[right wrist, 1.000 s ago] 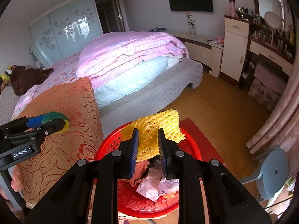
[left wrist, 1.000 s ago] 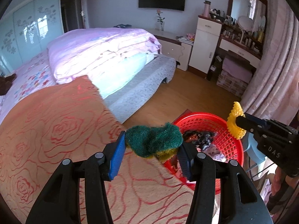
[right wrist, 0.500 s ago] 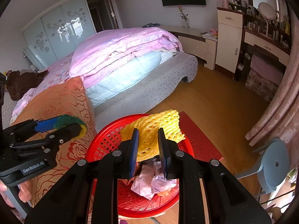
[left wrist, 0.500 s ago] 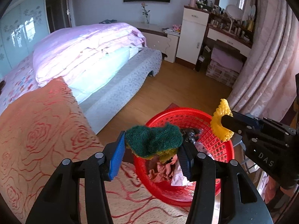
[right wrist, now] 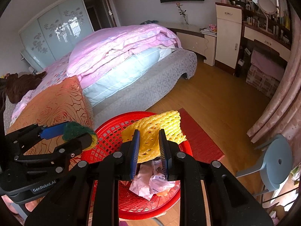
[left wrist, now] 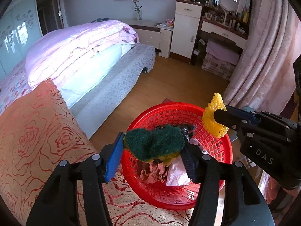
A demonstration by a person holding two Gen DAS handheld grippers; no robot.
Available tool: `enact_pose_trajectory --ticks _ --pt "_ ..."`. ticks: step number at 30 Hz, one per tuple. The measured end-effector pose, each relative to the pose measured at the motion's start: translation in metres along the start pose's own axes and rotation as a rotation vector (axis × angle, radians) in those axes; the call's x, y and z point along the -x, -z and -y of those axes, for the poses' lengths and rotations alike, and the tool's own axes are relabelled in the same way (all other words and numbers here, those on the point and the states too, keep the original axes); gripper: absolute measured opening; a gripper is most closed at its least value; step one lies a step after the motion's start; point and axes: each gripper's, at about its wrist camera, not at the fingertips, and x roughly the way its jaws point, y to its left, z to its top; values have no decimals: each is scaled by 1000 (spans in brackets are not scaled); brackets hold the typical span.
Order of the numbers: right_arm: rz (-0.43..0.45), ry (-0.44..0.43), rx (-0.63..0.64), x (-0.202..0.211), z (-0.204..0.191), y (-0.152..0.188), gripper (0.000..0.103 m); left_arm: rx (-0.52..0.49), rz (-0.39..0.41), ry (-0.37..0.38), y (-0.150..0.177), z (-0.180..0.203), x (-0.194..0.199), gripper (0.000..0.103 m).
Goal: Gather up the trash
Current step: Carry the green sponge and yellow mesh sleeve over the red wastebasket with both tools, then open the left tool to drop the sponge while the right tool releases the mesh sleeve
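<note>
My left gripper is shut on a green and yellow scouring sponge and holds it over the near left rim of a red mesh basket. It also shows in the right wrist view. My right gripper is shut on a yellow foam net above the same basket. The net also shows in the left wrist view. Crumpled paper and wrappers lie inside the basket.
An orange rose-patterned cloth covers the surface to the left of the basket. A bed with a pink quilt is behind. A blue stool stands on the right, near pink curtains. Wooden floor lies beyond.
Both grippers have moved to stand over the red basket, each still holding its item. The left one came right from above the orange cloth.
</note>
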Motion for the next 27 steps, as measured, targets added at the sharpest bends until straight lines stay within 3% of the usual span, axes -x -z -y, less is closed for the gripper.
enact_pose_trajectory --ticks 9,27 --pt "-9 -3 -7 -3 4 4 21 6 10 3 0 2 2 71" --pt "-82 -53 -8 -30 -7 14 23 80 37 -48 2 -25 15 72"
